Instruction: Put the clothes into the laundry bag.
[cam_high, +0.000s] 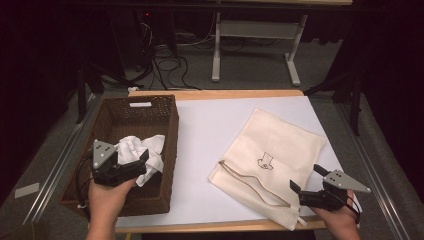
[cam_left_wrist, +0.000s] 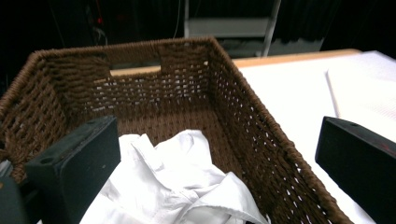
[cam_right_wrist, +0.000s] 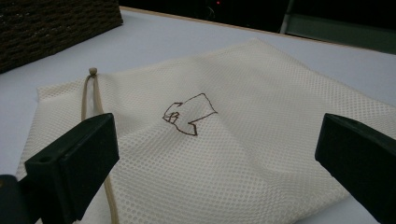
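1. High view: The left gripper (cam_high: 137, 162) hung over the near end of the wicker basket (cam_high: 170, 145), its jaws spread wide with nothing between them, just above the crumpled white cloth (cam_high: 142, 150) that lay inside the basket. The right gripper (cam_high: 306, 178) sat at the near right corner of the table, jaws also wide apart and empty, at the near edge of the cream mesh bag (cam_high: 280, 145). The bag lay flat on the white sheet (cam_high: 205, 130) covering the table, well apart from the basket. Beyond the table were a grey floor, loose cables (cam_high: 170, 65) and the legs of a white frame (cam_high: 255, 45) in a dark room.

2. Left gripper view: The two black jaws stood far apart. Between them the white cloth (cam_left_wrist: 173, 186) rested on the floor of the basket (cam_left_wrist: 252, 135), touching neither jaw. The basket's right wall stood between the cloth and the white sheet (cam_left_wrist: 289, 93).

3. Right gripper view: The jaws stood wide open over the mesh bag (cam_right_wrist: 261, 140), gripping nothing. The bag bore a small brown outline drawing (cam_right_wrist: 189, 114), and a tan drawstring (cam_right_wrist: 95, 102) with a knotted end ran along its left side. A corner of the basket (cam_right_wrist: 56, 28) showed at the upper left.
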